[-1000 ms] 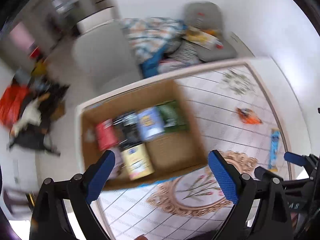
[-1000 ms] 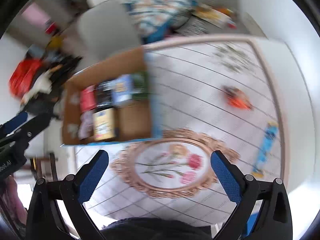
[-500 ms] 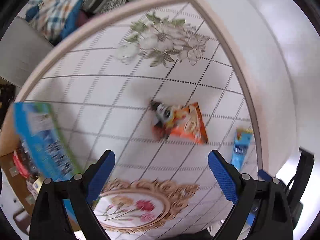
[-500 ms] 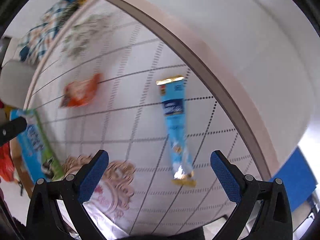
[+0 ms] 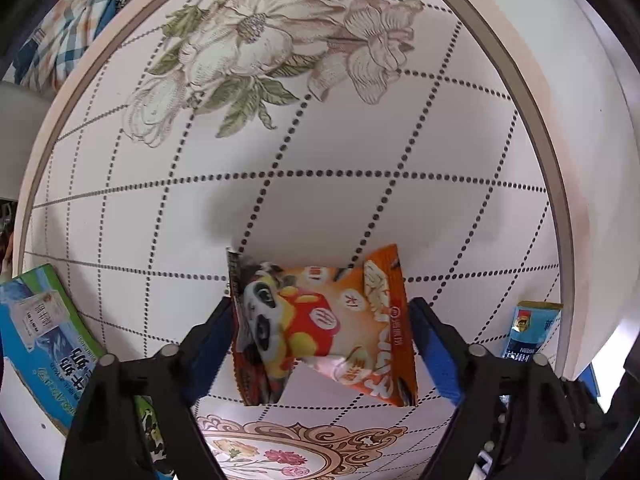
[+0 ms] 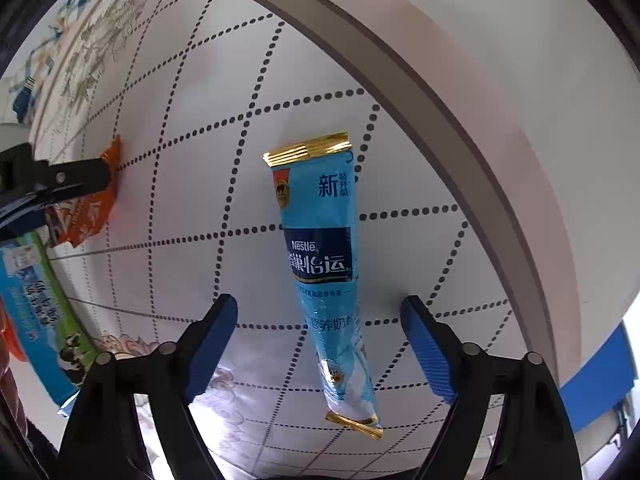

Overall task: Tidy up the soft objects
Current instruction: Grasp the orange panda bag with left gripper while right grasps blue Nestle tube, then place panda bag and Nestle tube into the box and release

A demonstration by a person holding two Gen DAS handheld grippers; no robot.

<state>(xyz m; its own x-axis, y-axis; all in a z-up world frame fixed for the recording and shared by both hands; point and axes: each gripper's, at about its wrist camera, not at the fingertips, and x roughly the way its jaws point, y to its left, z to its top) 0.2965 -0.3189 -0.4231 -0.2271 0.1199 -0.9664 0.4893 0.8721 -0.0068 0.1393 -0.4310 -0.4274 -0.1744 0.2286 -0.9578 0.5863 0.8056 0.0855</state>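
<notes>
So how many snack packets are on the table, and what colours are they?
Orange packet: 1, the orange panda snack bag, lying between the left gripper's open jaws.
Blue packet: 1, the long blue Nestle sachet, between the right gripper's open jaws.
Total: 2 packets.

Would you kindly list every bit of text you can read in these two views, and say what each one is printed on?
"Nestlé": blue sachet, dark band.
"新": same sachet, near its gold top seal.
"怡运": same sachet, large white characters under the brand; the first character is unclear.
Small white line below that: too small to read.
Orange snack bag: white discs with single characters, warped and unreadable.
Blue-green box: large characters, sideways and blurred, unreadable.
</notes>
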